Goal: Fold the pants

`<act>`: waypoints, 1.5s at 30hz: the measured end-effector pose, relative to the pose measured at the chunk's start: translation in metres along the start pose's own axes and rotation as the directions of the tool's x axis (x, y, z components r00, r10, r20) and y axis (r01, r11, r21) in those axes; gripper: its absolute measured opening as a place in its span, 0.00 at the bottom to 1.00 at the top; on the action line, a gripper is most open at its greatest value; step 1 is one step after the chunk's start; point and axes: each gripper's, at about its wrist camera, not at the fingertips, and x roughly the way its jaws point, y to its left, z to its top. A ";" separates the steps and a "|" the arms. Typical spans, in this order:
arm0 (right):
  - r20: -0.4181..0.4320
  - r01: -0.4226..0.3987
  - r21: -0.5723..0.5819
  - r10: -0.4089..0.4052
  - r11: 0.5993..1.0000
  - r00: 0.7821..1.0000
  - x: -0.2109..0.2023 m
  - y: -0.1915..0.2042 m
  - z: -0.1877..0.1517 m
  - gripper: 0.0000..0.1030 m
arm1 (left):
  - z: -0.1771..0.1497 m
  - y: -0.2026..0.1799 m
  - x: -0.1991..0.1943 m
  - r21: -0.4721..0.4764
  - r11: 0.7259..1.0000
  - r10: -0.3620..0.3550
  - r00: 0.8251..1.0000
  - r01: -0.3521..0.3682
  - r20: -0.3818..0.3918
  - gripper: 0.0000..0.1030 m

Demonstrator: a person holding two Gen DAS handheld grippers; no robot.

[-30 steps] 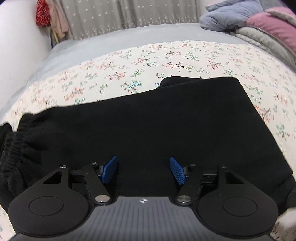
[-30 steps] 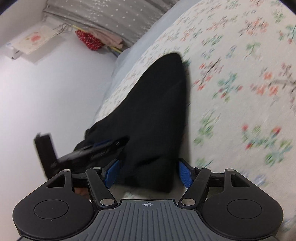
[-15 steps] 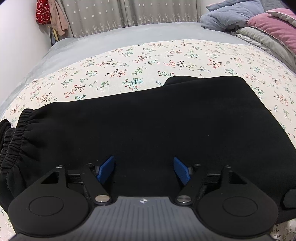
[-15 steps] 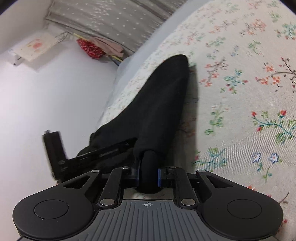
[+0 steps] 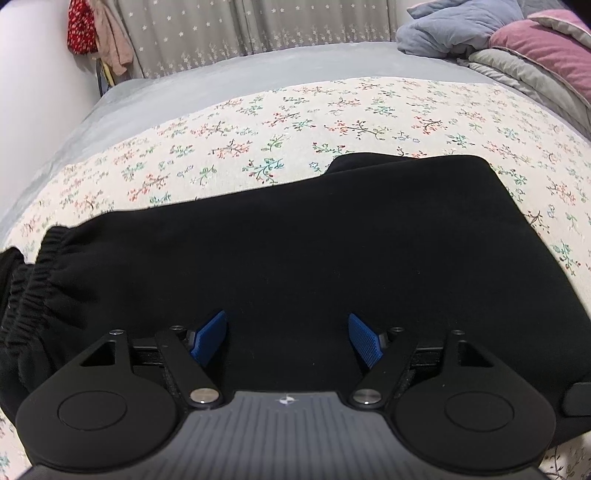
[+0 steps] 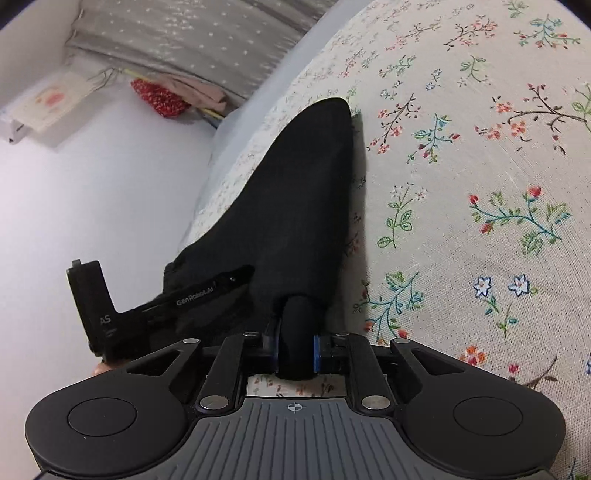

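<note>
Two grippers work over black pants that lie spread across a flowered bedspread. From the left wrist camera, the pants fill the lower half of the view, with the gathered elastic waistband at nine o'clock and a squared-off folded end toward two o'clock. The left gripper hangs over the near part of the cloth with its jaws spread wide; they have just been opening a little further, and the blue pads stand apart with nothing pinched between them, only the flat black cloth showing in the gap.

From the right wrist camera, the right gripper has its jaws pressed in on a bunched roll of the pants at six o'clock of the dark shape; they have just been closing onto it, and the blue pads sit tight against either side of the fold. From that pinch the cloth runs away toward twelve o'clock, narrowing to a rounded tip on the bedspread. At nine o'clock of the held fold, the body of the left gripper shows side-on, close against the pants.

Beyond the bedspread, a grey curtain crosses at twelve o'clock, and piled bedding sits at two o'clock.
</note>
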 end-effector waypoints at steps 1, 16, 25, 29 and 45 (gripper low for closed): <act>0.013 -0.012 -0.024 0.012 1.000 1.000 -0.003 0.006 -0.001 0.15 | 0.000 -0.001 -0.001 0.009 1.000 0.005 1.000 -0.005 0.004 0.87; 0.040 -0.030 -0.026 0.031 0.999 0.999 -0.016 0.018 -0.009 0.15 | 0.014 -0.023 -0.040 0.015 0.995 -0.100 0.993 0.099 0.061 0.88; 0.050 -0.022 -0.003 0.022 1.000 0.998 -0.012 0.015 -0.013 0.15 | 0.049 -0.109 -0.047 0.190 0.959 -0.215 0.977 0.211 0.000 0.93; 0.054 -0.011 -0.009 0.012 1.000 0.998 -0.011 0.016 -0.016 0.15 | 0.060 -0.151 -0.024 0.296 0.943 -0.136 0.989 0.149 -0.064 0.96; 0.055 0.006 -0.142 0.002 0.990 0.998 -0.022 0.032 -0.011 0.14 | 0.082 -0.184 -0.002 0.364 0.928 0.102 0.993 -0.075 -0.056 0.24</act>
